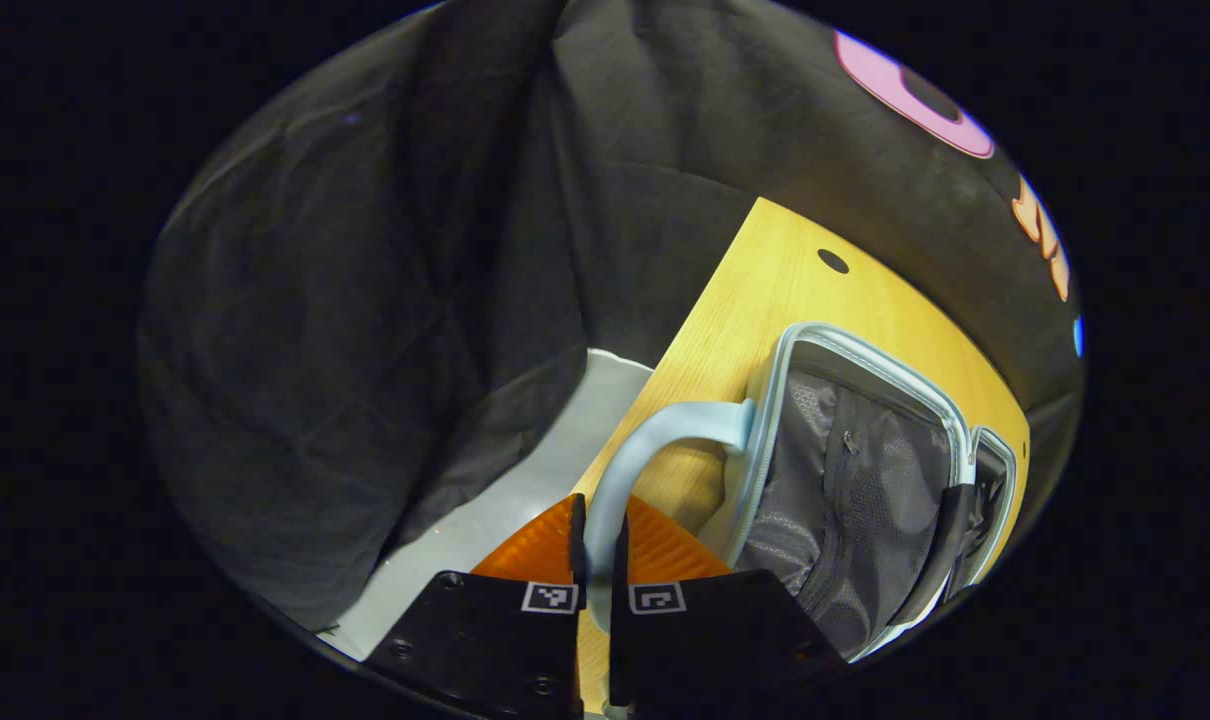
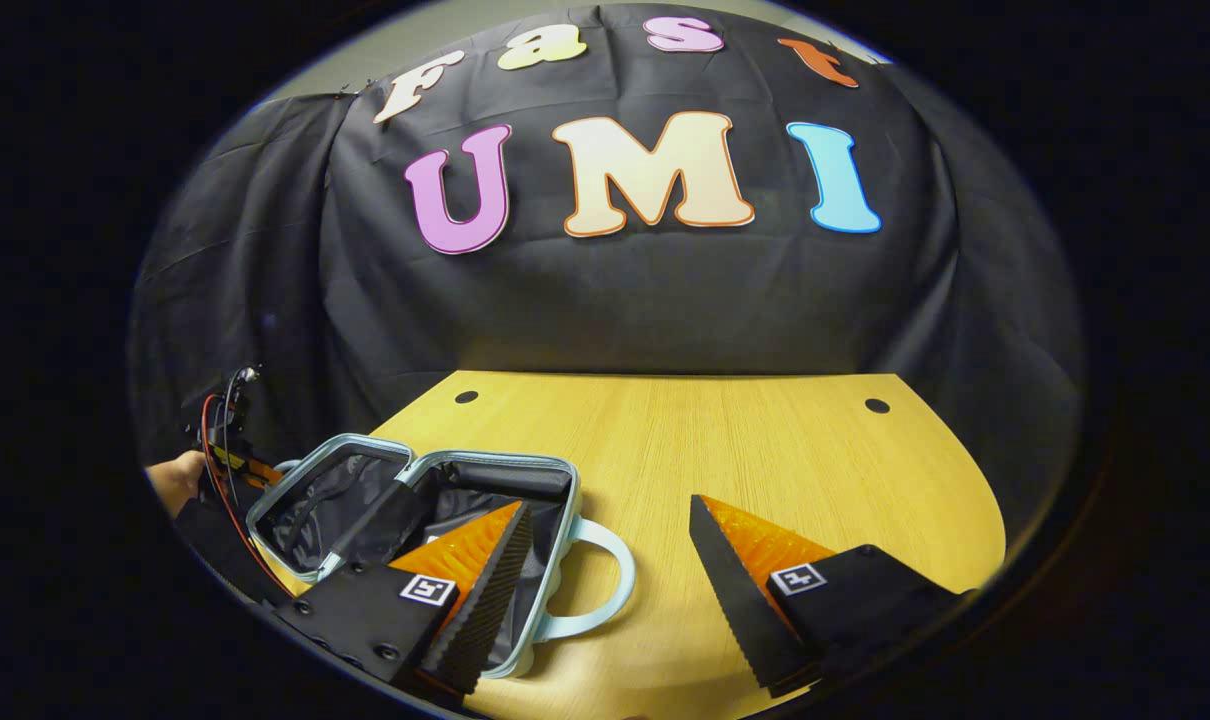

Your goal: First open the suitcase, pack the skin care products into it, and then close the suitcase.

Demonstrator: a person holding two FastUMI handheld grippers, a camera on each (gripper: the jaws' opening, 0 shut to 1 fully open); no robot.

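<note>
The pale blue suitcase [image 1: 845,480] lies open on the wooden table [image 1: 765,280], showing its grey mesh lining. My left gripper [image 1: 597,520] is shut on the curved blue handle [image 1: 665,430] of one half, at the table's edge. In the right gripper view the open suitcase [image 2: 335,500] lies at the lower left, both halves spread, a second handle [image 2: 615,570] pointing toward me. My right gripper [image 2: 607,505] is open just above that handle, holding nothing. The left gripper [image 2: 227,440] and the hand [image 2: 175,480] holding it are at the suitcase's far side.
Bare table top [image 2: 765,450] stretches to the right of and behind the suitcase, with two small cable holes [image 2: 466,397] [image 2: 876,406] near the back. Grey floor [image 1: 525,500] lies below the table's edge by the left gripper. Black cloth walls surround the table.
</note>
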